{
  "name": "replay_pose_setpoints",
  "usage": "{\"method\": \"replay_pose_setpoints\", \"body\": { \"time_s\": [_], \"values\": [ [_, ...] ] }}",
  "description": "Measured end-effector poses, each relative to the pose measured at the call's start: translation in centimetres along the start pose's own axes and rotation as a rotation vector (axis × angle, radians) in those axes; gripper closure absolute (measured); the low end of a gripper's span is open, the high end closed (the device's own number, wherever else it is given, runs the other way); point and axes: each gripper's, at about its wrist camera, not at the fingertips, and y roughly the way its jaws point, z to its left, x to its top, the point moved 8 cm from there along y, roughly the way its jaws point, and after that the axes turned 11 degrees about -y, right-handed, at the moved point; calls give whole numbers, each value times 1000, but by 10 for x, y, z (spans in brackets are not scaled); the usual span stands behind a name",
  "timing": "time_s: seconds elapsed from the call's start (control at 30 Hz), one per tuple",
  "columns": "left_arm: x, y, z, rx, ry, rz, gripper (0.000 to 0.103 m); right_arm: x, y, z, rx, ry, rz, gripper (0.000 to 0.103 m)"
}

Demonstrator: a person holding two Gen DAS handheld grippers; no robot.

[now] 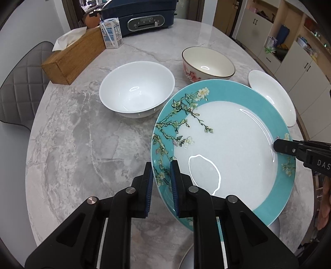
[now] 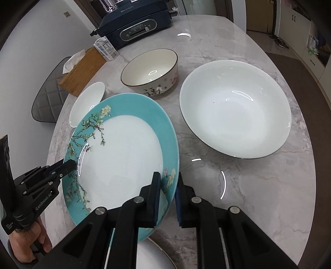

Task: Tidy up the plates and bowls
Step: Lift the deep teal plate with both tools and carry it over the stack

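Observation:
A teal-rimmed plate with a blossom pattern (image 1: 227, 149) (image 2: 124, 149) is held tilted above the marble table (image 1: 82, 144) by both grippers. My left gripper (image 1: 162, 182) is shut on its left rim; it also shows in the right wrist view (image 2: 68, 165). My right gripper (image 2: 168, 192) is shut on the opposite rim, and shows in the left wrist view (image 1: 277, 145). A white bowl (image 1: 136, 91) (image 2: 89, 101), a cream bowl with pink flowers (image 1: 206, 62) (image 2: 151, 70) and a wide white bowl (image 2: 235, 107) (image 1: 273, 97) stand on the table. Another plate (image 2: 153, 254) lies under the teal one.
A wooden tissue box (image 1: 74, 55) (image 2: 82, 70), a milk carton (image 1: 111, 33) (image 2: 105, 48) and a dark blue cooker (image 1: 144, 16) (image 2: 136, 27) stand at the far end. A grey chair (image 1: 20, 82) is at the left. Cupboards (image 1: 289, 51) are at the right.

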Motion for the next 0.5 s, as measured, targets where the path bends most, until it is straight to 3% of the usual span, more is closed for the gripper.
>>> {"method": "replay_pose_setpoints", "body": {
  "time_s": [0.27, 0.5],
  "values": [
    [-20, -57, -8, -26, 15, -39, 88, -19, -53, 15, 8, -39, -57, 89],
    [-58, -91, -18, -37, 38, -51, 88, -52, -78, 25, 19, -50, -65, 89]
  ]
}}
